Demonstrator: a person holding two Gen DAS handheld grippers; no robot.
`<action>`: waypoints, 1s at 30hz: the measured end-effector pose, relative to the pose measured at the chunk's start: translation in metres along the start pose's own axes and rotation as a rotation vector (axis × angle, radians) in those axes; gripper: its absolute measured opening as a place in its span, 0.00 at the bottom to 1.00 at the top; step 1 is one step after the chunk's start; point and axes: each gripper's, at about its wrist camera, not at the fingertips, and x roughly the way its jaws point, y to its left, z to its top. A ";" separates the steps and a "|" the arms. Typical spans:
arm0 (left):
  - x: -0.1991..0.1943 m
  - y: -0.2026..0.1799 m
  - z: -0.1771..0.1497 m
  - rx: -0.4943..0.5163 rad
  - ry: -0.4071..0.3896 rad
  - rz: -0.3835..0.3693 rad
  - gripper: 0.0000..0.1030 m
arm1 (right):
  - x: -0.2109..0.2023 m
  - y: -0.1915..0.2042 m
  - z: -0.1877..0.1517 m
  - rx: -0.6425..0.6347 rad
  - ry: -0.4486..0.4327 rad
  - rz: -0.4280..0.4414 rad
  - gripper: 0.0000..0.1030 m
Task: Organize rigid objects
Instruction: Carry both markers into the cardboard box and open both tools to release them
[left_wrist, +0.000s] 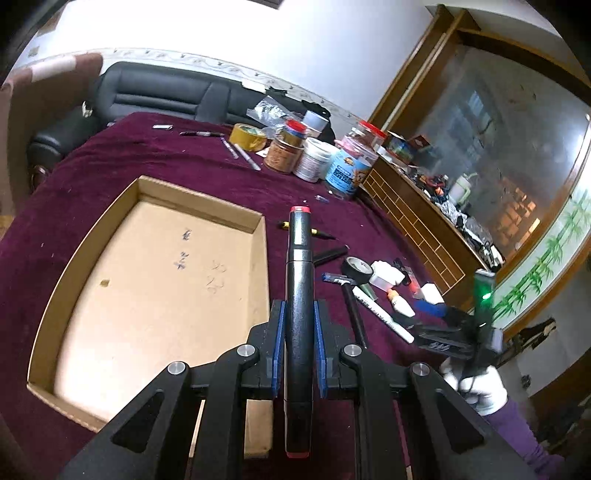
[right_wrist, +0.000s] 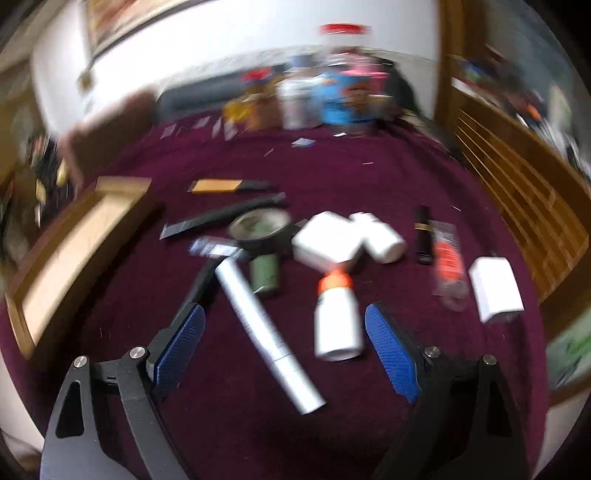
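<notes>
Brown cardboard is my landmark here: the shallow open box lies flat on the plum-covered table, and I take it to be where the loose rigid things are meant to end up. It looks empty but for some scribbles on its floor.

My left gripper is clamped on a black marker with red ends, pads pressing its barrel from both sides. The marker runs lengthways along the fingers, one red tip pointing away from me, the other near the camera. I hold it that way, I judge, so it can be laid down flat in the box rather than dropped on end. It hangs just to the right of the box's right wall, above the cloth, not yet over the box.

To the right of the box lies the unsorted pile: a white pen, a small white bottle with an orange collar, a roll of dark tape, a white block and a white box farthest from the cardboard.

My right gripper hovers over that pile with its jaws wide apart, touching nothing. The white pen and the bottle both lie between its blue pads, below them; which one it is lined up for I cannot tell, since the picture is blurred.
</notes>
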 end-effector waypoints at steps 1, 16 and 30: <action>-0.002 0.003 -0.002 -0.009 0.000 -0.005 0.11 | 0.007 0.006 0.000 -0.018 0.021 0.000 0.73; -0.021 0.045 -0.007 -0.070 -0.031 0.007 0.11 | 0.018 0.005 0.000 0.078 0.097 0.085 0.11; 0.009 0.044 0.007 -0.007 0.015 0.139 0.11 | -0.030 0.096 0.045 0.146 0.003 0.455 0.12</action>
